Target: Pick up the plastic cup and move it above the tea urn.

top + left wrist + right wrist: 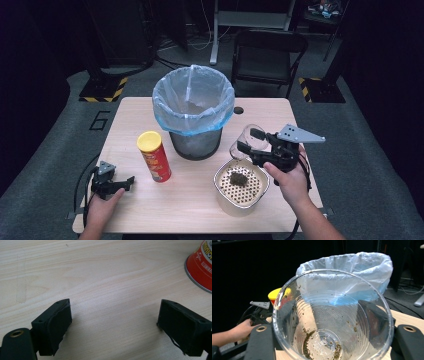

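My right gripper (pixel 245 140) is shut on a clear plastic cup (pixel 246 141), held tilted above the table to the right of the bin. In the right gripper view the cup (pixel 332 322) has its mouth toward the camera, with dark wet crumbs stuck at its bottom, and the black jaws press its sides. Just below it stands a metal strainer pot (pixel 223 196) with a dark clump (pixel 239 178) on its perforated insert. My left gripper (pixel 127 181) rests on the table at the front left, open, with bare wood between its jaws (pixel 115 322).
A mesh waste bin (pixel 194 112) lined with a pale blue bag (pixel 362 270) stands at the table's middle back. A red crisps tube (pixel 154 156) with a yellow lid stands left of it; its base (pixel 200 267) is beyond the left jaws. A chair stands behind the table.
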